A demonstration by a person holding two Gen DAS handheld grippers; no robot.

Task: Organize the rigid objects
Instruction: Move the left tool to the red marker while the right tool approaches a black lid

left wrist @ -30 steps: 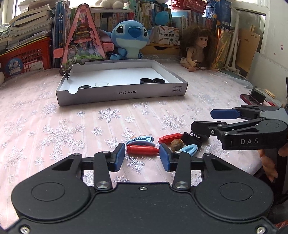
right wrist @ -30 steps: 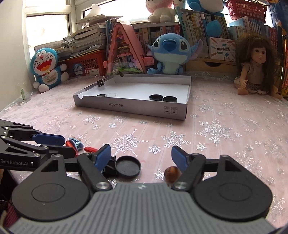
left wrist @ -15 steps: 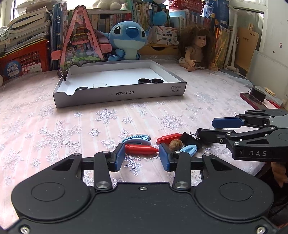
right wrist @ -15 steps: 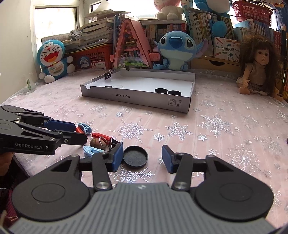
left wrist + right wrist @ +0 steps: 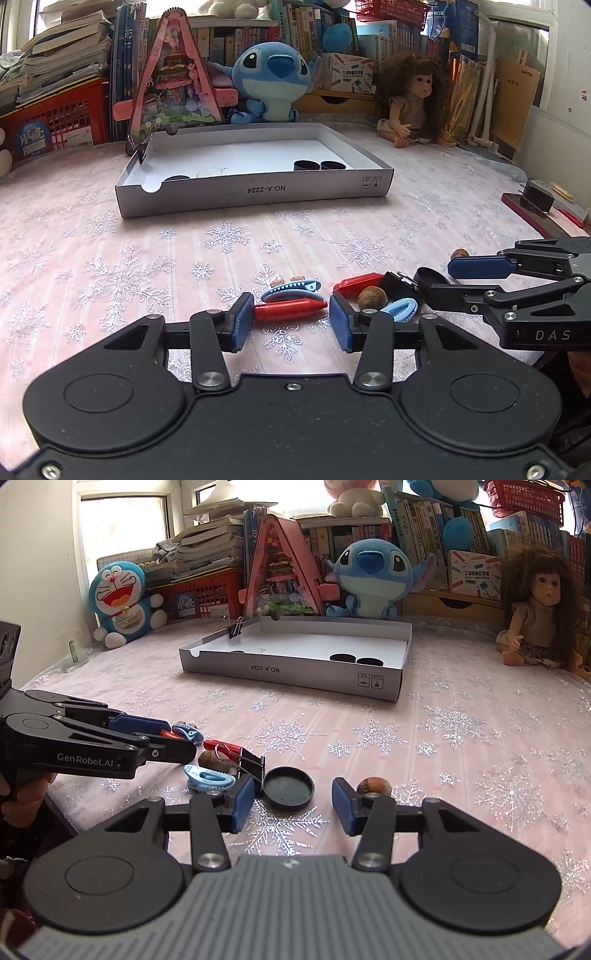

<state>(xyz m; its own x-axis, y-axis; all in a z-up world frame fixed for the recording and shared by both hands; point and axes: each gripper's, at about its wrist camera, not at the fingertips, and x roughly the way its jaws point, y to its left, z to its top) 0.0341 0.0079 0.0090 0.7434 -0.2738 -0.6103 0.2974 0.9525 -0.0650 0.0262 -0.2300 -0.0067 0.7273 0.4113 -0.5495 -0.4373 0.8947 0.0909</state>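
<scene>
Bracketing the red marker (image 5: pixel 290 311), my left claw (image 5: pixel 291 326) has a pad off each end of it; the jaws are opening and neither pad presses on the barrel, so nothing is grasped yet. I judge this spacing lets the pads line up before closing. My right claw (image 5: pixel 293 806) stands released, with the black round lid (image 5: pixel 289 788) just ahead of its gap and lying flat and untouched; the claw is aimed at the lid for the next pick, I judge. Beside the lid, toward my left claw, sit a black binder clip (image 5: pixel 246 763), a walnut (image 5: pixel 372 296) and a blue hair clip (image 5: pixel 208 776); a second nut (image 5: pixel 373 786) lies just off the right pad. Beyond this loose cluster, well apart, the white cardboard tray (image 5: pixel 255 192) waits as the likely destination, already holding two black lids (image 5: pixel 319 165) at its right end.
</scene>
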